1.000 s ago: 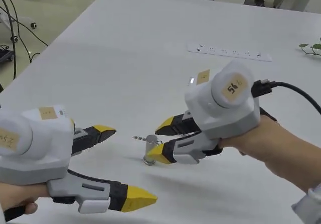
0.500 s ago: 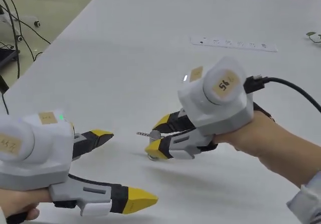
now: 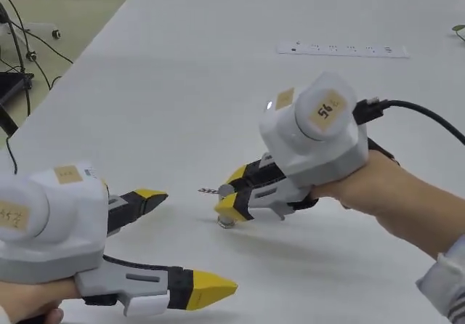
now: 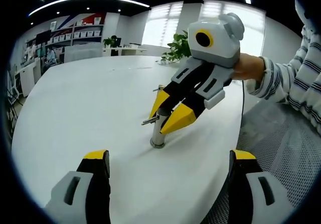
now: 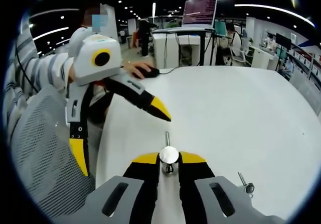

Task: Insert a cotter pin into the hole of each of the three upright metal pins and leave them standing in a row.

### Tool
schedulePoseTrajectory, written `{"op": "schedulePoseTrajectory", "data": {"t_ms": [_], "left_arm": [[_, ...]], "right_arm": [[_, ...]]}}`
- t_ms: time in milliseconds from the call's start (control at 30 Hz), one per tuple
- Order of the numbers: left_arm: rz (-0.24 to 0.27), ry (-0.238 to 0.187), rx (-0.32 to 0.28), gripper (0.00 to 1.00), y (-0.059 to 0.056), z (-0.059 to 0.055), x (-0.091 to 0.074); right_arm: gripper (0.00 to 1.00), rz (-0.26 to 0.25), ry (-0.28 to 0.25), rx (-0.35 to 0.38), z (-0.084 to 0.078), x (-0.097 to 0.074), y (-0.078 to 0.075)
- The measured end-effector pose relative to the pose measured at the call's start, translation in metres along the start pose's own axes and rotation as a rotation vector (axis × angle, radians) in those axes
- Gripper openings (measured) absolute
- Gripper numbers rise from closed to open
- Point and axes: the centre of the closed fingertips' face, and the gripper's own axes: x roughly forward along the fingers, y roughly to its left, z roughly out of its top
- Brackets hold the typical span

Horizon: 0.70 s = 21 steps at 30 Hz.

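Note:
One upright metal pin (image 3: pixel 226 221) stands on the white table (image 3: pixel 218 84), and a thin cotter pin (image 3: pixel 208 191) sticks out sideways from its top. My right gripper (image 3: pixel 232 193) is shut on the pin's upper part, yellow tips on either side. In the right gripper view the pin's round head (image 5: pixel 169 153) sits between the closed jaws of my right gripper (image 5: pixel 169 160). My left gripper (image 3: pixel 187 241) stands open at the near left, apart from the pin. The left gripper view shows my left gripper (image 4: pixel 169 156) facing the pin (image 4: pixel 158 136) and the right gripper (image 4: pixel 163 119).
A white power strip (image 3: pixel 341 49) lies at the far side of the table. A small loose pin (image 5: pixel 245 185) lies on the table to the right of the right gripper. The table's left edge drops to a floor with cables (image 3: pixel 22 41).
The right gripper's jaws, open around the metal pin a second ago, have shut on its top. The left gripper has stayed open at the near left.

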Motion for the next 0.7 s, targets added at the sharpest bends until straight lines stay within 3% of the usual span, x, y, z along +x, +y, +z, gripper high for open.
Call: {"op": "schedulePoseTrajectory", "data": {"t_ms": [333, 700], "left_arm": [[0.005, 0.021, -0.004, 0.98, -0.0005, -0.0048, -0.0004], [-0.007, 0.020, 0.006, 0.98, -0.0004, 0.0048, 0.0010]], "right_arm": [[0.14, -0.020, -0.012, -0.023, 0.0016, 0.0031, -0.0010], [0.13, -0.005, 0.014, -0.081, -0.0039, -0.0065, 0.0035]]}}
